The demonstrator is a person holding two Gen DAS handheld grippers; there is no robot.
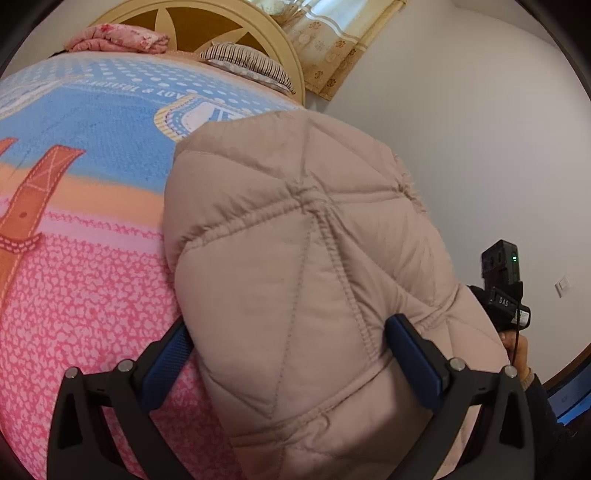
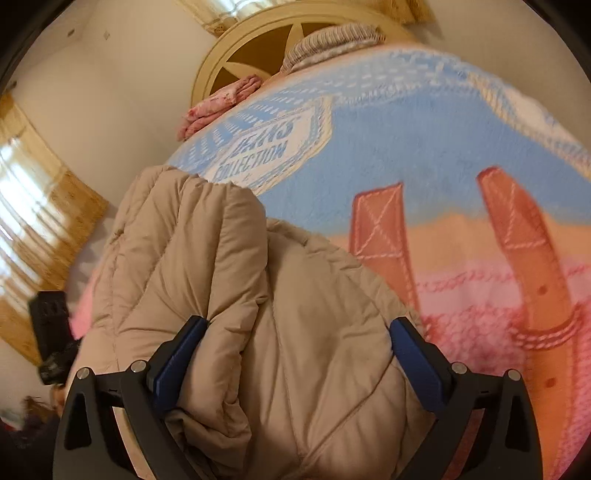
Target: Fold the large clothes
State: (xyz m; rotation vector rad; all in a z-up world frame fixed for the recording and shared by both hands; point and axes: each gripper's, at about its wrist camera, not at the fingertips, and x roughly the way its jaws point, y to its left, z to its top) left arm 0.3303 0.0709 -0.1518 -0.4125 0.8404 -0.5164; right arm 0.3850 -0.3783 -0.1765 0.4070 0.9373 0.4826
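A beige quilted puffer jacket point(image 1: 295, 240) lies bunched on the edge of a bed, over a blue, orange and pink blanket point(image 1: 92, 166). My left gripper point(image 1: 288, 336) stands wide open with the jacket's padded bulk between its blue pads point(image 1: 410, 350), which do not squeeze it. In the right wrist view the same jacket point(image 2: 221, 258) shows folded layers. My right gripper point(image 2: 295, 332) is also wide open astride a thick fold, and its pads point(image 2: 177, 354) rest beside the cloth. The right hand-held unit point(image 1: 502, 288) shows past the jacket's right side.
The blanket point(image 2: 406, 147) covers the whole bed. At the head are a cream headboard point(image 1: 221, 22), a folded pink quilt point(image 1: 118, 38) and a striped pillow point(image 1: 247, 62). A patterned curtain point(image 1: 343, 44) and a white wall point(image 1: 480, 129) lie beyond the bed's edge.
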